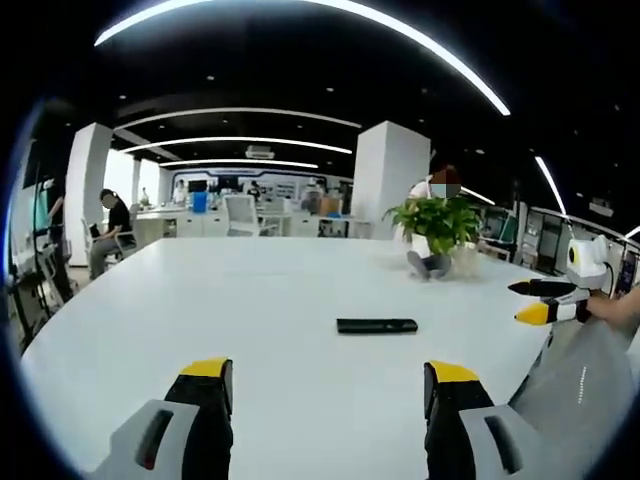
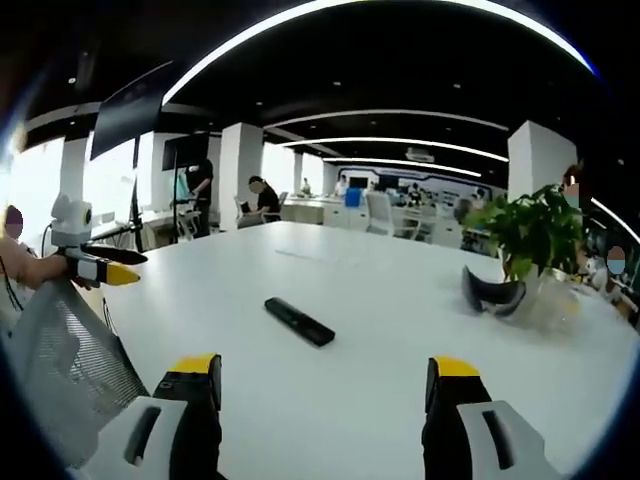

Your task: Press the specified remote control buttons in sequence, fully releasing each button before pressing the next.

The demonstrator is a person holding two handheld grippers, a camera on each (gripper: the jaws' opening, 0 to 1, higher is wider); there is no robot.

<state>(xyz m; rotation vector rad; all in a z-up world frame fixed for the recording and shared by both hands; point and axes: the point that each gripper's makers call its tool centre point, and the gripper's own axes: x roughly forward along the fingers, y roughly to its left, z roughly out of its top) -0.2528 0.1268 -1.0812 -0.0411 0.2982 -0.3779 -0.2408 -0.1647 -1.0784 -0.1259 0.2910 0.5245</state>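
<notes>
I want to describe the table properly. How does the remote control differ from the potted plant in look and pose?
The remote control is black, slim and lies flat on the white table; the potted plant is green, leafy and stands upright. The remote lies near the table's middle, the plant farther back toward the edge. Both rest on the same table, untouched, apart from each other.

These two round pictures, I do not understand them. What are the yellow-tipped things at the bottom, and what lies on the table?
A person holds one gripper in each hand, and each carries a fisheye camera. In the left gripper view, the left gripper rises from the bottom, open and empty; the right gripper enters at the right. The right gripper view looks along the right gripper, also open and empty. On the white table lie a black remote control and, farther off, a potted plant.
</notes>
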